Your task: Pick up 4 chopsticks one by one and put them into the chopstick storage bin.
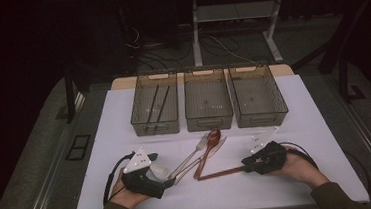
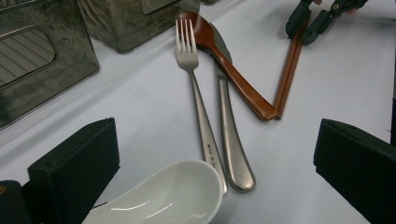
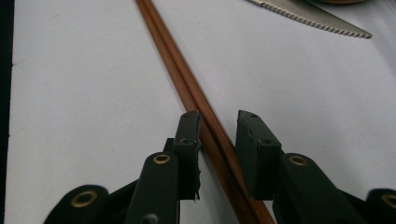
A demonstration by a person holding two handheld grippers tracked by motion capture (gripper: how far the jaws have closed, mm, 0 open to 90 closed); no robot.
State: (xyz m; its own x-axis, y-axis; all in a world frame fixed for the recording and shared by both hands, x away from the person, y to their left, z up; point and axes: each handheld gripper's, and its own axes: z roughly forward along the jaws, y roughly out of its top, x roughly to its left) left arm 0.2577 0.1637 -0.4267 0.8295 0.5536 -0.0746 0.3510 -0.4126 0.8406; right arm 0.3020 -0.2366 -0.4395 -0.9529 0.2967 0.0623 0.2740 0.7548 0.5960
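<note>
The pair of brown wooden chopsticks (image 1: 222, 172) lies flat on the white table (image 1: 299, 110), long axis running left to right, tips pointing left toward the wooden spoon (image 1: 206, 153). The right gripper (image 3: 218, 135) straddles their right end, jaws not yet pressing. The left gripper (image 2: 215, 177) rests with jaws wide apart, grasping nothing.

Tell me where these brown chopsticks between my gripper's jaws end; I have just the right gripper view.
Observer: Their far tips meet the handle end of a wooden spoon; in the high view the chopsticks and that spoon form a V.
Operator: Is anything lying across them?
Observer: No. A fork and a knife lie beside the wooden spoon, clear of the chopsticks.
Operator: Are there bins out there?
Observer: Three stand in a row at the table's far side. The left bin already holds two dark sticks, possibly chopsticks.
</note>
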